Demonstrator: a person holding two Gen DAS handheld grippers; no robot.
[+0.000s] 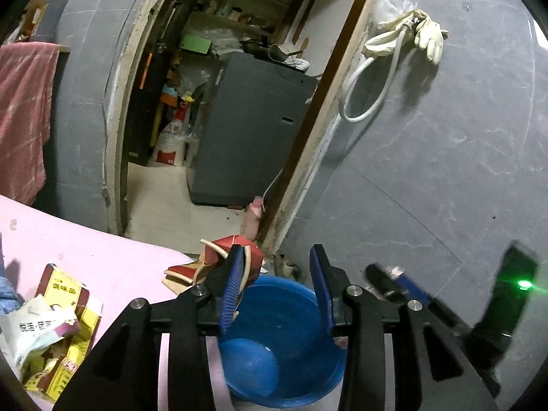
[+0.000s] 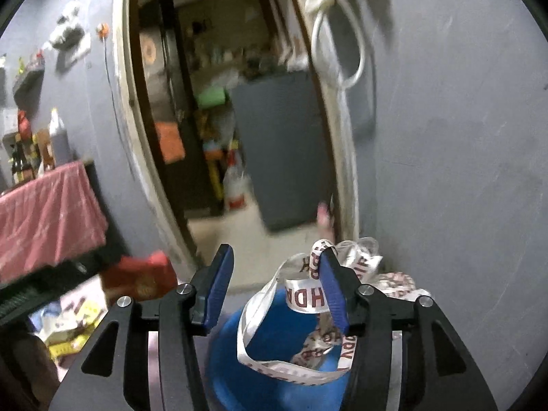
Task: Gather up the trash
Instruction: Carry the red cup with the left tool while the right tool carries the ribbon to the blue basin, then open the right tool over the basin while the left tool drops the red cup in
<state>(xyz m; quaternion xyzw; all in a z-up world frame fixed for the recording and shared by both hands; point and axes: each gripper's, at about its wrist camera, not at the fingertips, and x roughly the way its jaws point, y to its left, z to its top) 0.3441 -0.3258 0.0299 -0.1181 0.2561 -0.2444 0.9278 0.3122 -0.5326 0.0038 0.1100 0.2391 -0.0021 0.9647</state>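
Note:
A blue plastic basin (image 1: 274,352) stands on the floor below my left gripper (image 1: 275,294), which is open above it. A torn red and cream box (image 1: 219,263) clings to the left finger's outer side. More trash lies on the pink mat: a yellow box (image 1: 68,311) and a white crumpled wrapper (image 1: 37,328). My right gripper (image 2: 274,291) is open above the basin (image 2: 274,359). A white ribbon with red letters (image 2: 304,298) hangs over its right finger and droops into the basin.
A doorway (image 1: 212,102) opens ahead onto a cluttered room with a dark grey cabinet (image 1: 253,130). A grey wall (image 1: 445,171) with a white hose and gloves (image 1: 407,34) is at right. A pink cloth (image 1: 24,113) hangs at left. A red box (image 2: 140,274) lies on the floor.

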